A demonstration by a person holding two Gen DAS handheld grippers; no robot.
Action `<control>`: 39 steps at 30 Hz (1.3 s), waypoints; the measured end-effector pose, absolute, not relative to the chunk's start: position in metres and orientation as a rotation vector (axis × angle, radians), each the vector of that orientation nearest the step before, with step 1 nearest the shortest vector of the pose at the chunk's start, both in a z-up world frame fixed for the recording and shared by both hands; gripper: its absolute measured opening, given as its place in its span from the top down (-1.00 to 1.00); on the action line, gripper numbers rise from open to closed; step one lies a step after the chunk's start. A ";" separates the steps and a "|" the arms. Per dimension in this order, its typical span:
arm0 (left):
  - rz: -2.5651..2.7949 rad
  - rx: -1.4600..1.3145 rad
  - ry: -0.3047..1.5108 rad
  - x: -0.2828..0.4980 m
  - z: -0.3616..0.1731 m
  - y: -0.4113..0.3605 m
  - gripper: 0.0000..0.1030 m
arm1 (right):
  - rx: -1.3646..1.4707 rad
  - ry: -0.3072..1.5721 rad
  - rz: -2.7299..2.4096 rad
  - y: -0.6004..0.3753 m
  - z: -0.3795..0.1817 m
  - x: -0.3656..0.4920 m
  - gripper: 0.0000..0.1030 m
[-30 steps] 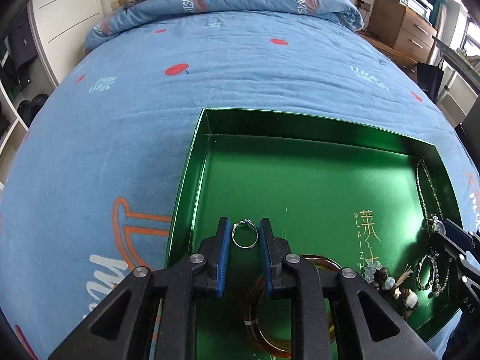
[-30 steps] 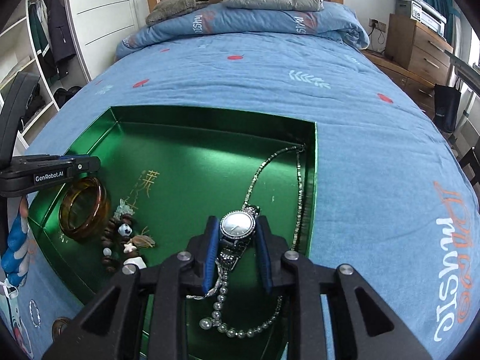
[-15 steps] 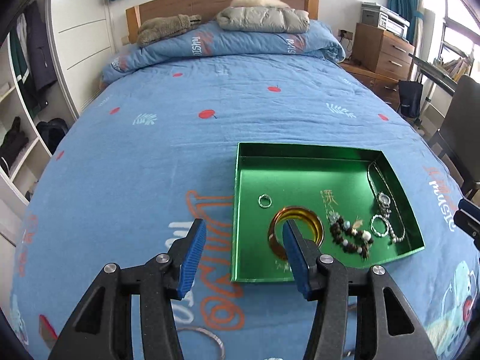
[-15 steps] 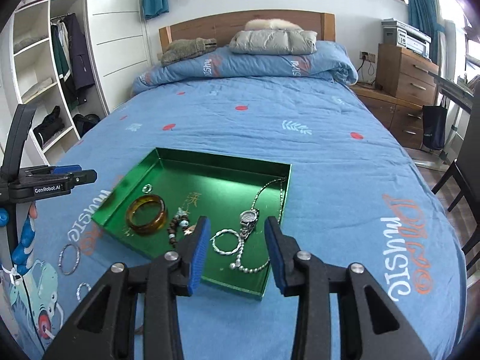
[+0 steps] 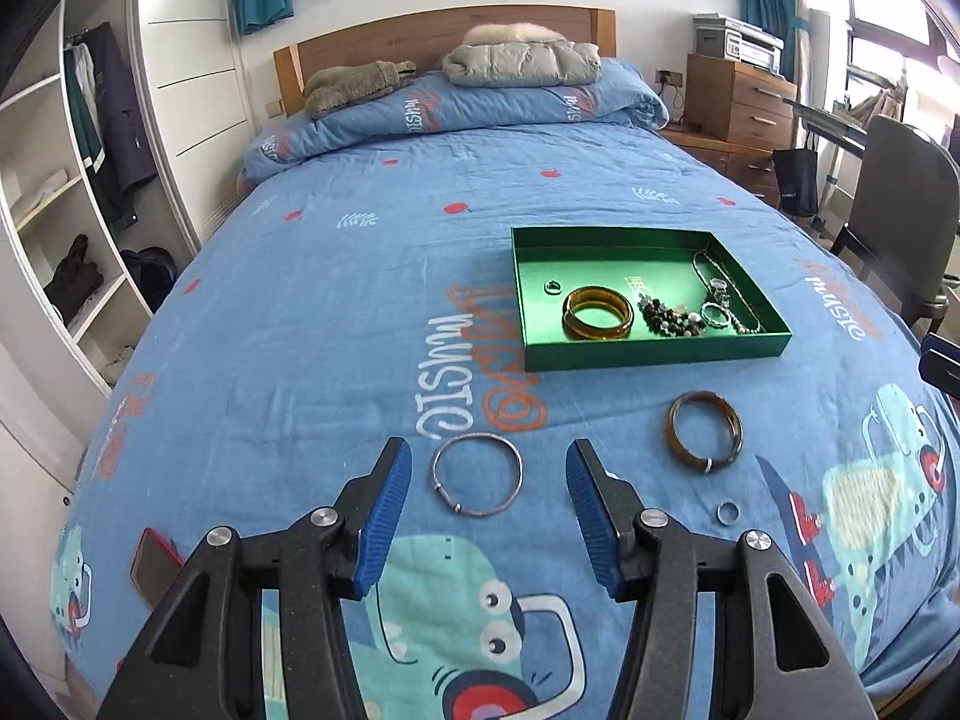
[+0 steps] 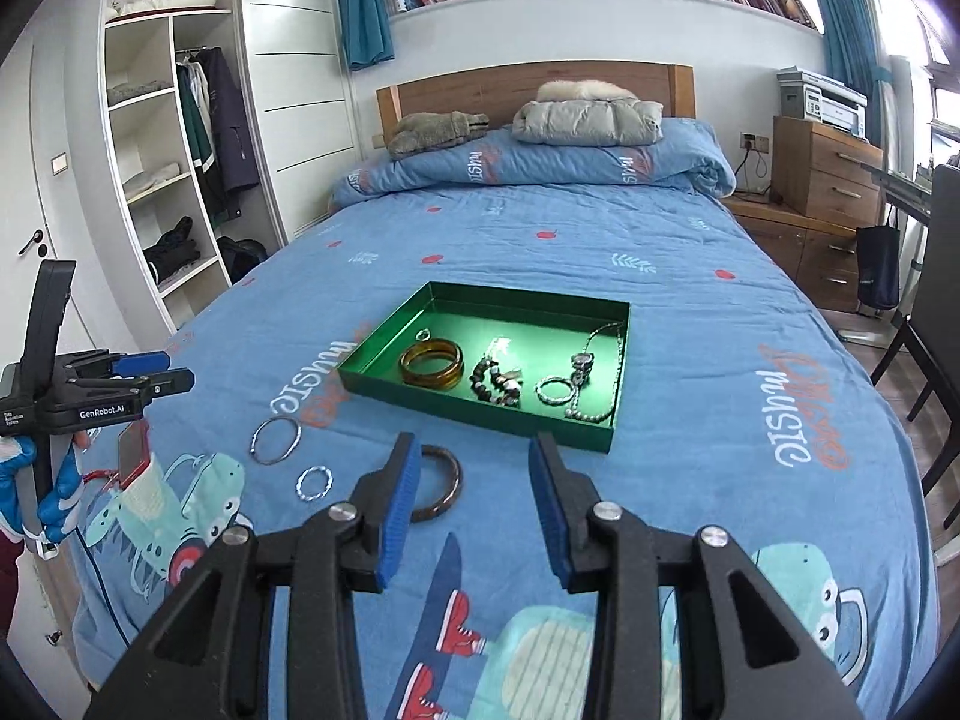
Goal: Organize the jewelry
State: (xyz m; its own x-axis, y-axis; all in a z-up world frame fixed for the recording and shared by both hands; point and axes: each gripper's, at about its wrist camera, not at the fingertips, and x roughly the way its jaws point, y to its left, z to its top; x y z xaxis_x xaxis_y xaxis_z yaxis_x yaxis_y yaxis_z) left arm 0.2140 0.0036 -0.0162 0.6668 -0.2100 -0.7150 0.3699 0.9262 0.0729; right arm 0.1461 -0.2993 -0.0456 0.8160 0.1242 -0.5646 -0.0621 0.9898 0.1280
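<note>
Silver bangle (image 5: 477, 474) lies between the spread left gripper (image 5: 489, 480); both grippers, right gripper (image 6: 474, 468) likewise spread, have pulled back from the tray (image 5: 654, 354).

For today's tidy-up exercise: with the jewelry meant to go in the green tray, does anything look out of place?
Yes. Three pieces lie loose on the bedspread in front of the green tray: a thin silver bangle, a dark brown bangle and a small silver ring. Both the left claw and the right claw are open and empty.

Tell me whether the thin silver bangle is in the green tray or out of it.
Out. The thin silver bangle lies flat on the blue quilt, short of the green tray, between the open left hand-held gripper's fingers.
</note>
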 end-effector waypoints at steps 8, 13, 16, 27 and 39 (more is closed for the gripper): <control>-0.305 0.189 0.753 0.168 -0.031 0.021 -0.38 | 0.100 0.630 0.120 -0.278 -0.060 0.116 0.31; -0.272 0.166 0.735 0.146 -0.035 0.022 -0.45 | 0.101 0.646 0.114 -0.268 -0.072 0.106 0.31; -0.262 0.181 0.718 0.135 -0.035 0.017 -0.45 | 0.104 0.654 0.110 -0.264 -0.078 0.101 0.31; -0.282 0.215 0.710 0.127 -0.043 0.000 -0.45 | 0.092 0.686 0.124 -0.251 -0.096 0.099 0.30; -0.298 0.215 0.777 0.152 -0.072 -0.016 -0.54 | 0.099 0.723 0.141 -0.255 -0.120 0.118 0.30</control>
